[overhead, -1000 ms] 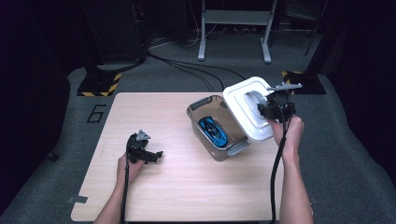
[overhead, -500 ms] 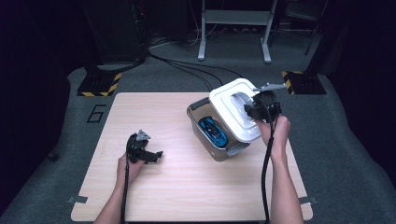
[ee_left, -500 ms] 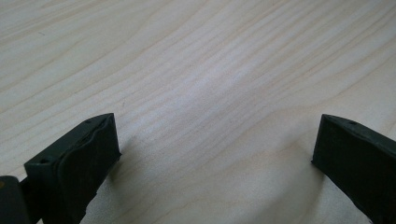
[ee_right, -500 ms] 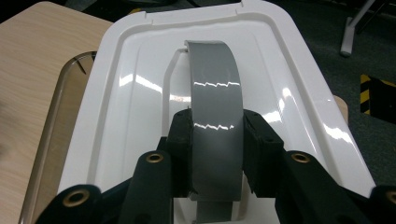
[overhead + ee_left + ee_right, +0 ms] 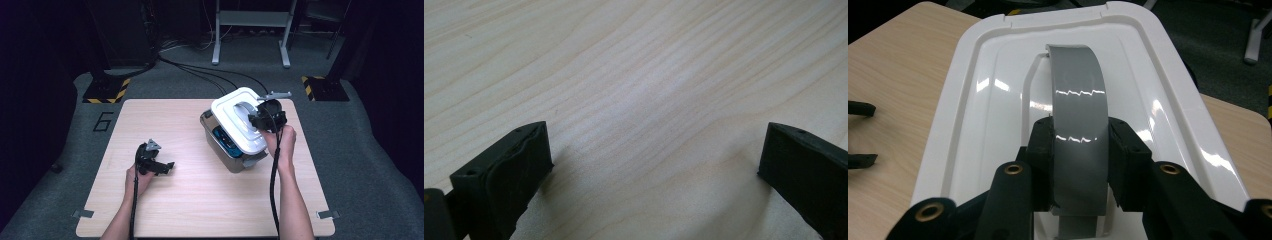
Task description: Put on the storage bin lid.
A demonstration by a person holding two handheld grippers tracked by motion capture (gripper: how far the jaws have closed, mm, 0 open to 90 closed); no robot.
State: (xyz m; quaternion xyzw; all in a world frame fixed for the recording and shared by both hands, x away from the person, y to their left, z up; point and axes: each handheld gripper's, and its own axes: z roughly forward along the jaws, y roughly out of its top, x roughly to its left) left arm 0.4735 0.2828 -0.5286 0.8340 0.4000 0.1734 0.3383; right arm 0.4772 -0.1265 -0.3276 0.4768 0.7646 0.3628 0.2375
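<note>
White lid (image 5: 238, 119) with grey arched handle (image 5: 1079, 125), tilted over open grey bin (image 5: 226, 152); blue object (image 5: 223, 139) inside; bin on table's right half.

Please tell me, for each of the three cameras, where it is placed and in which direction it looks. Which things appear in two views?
High view: above the person's side, looking forward and down at the table; forearms, left gripper, right gripper, grey box.
Left gripper view: on the left gripper, looking down at bare wood between open jaws.
Right gripper view: on the right gripper, jaws clamped on the grey handle of the white lid.
Shared: the lid and table appear in the high and right gripper views.
</note>
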